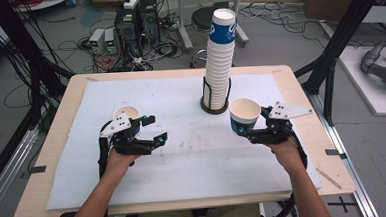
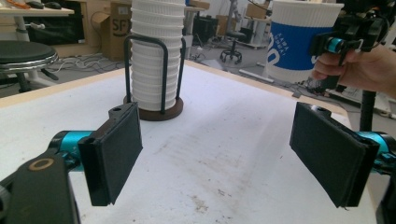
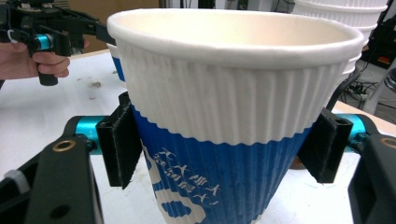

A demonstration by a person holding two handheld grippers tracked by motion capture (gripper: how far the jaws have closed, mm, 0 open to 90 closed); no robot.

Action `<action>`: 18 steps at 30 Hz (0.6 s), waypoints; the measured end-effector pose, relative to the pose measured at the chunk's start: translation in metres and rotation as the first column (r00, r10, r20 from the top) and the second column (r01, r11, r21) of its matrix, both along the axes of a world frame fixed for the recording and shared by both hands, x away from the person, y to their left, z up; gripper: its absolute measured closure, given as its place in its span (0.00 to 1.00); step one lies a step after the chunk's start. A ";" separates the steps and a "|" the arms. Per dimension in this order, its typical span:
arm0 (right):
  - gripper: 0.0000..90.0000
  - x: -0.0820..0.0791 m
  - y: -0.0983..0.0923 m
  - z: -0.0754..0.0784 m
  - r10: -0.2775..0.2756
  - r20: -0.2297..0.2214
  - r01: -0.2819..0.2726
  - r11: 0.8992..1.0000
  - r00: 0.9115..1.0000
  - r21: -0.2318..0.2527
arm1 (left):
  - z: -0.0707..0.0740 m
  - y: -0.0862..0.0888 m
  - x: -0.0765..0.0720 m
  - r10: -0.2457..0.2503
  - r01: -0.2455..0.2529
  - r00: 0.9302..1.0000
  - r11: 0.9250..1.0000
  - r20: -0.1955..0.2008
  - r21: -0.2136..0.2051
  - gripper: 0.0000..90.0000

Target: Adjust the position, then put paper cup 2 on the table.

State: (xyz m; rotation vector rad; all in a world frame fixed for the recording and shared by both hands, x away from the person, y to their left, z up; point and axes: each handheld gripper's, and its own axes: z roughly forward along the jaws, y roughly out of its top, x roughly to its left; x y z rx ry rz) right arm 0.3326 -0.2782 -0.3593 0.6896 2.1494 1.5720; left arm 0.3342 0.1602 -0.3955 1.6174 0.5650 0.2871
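The right tongs (image 3: 224, 154) hold a white-and-blue ribbed paper cup (image 3: 233, 116) between their pads, clamped on the blue lower wall just below the white band. The left tongs (image 2: 229, 158) stand wide apart with nothing between the pads; in the high view a second paper cup (image 1: 126, 113) sits just behind them, and whether it touches them cannot be told.

Location: the held cup (image 1: 245, 113) is upright, at the right of the white foam-covered bench (image 1: 183, 154), in front of and slightly right of the tall stack of nested paper cups (image 1: 221, 57) in its black wire holder (image 1: 214, 100).

Handling: judged light and thin-walled (it likely dents under firm pressure). The ribbing should give the pads friction. The rolled rim looks the stiffest part; a hold on the wall just below it, or at mid-height as here, appears safest. Keep clamping force low.

Appearance: off-white interior, rolled white rim, vertically ribbed white upper band with a wavy edge, blue lower section with white printed characters.
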 end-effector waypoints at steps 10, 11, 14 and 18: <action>0.29 -0.003 -0.002 0.002 -0.006 0.007 0.006 1.000 1.000 0.005 | 0.002 -0.002 -0.003 -0.007 0.007 1.000 1.000 0.010 -0.009 0.19; 0.29 -0.003 -0.003 0.002 -0.009 0.011 0.009 1.000 1.000 0.007 | 0.002 -0.002 -0.003 -0.007 0.007 1.000 1.000 0.009 -0.013 0.19; 0.29 -0.001 -0.004 0.001 -0.019 0.011 0.018 1.000 1.000 0.011 | 0.001 -0.001 -0.003 -0.014 0.014 1.000 1.000 0.006 -0.010 0.19; 0.29 0.001 -0.002 0.000 -0.027 0.009 0.027 1.000 1.000 0.003 | 0.001 0.001 -0.003 -0.007 0.007 1.000 1.000 0.006 -0.011 0.19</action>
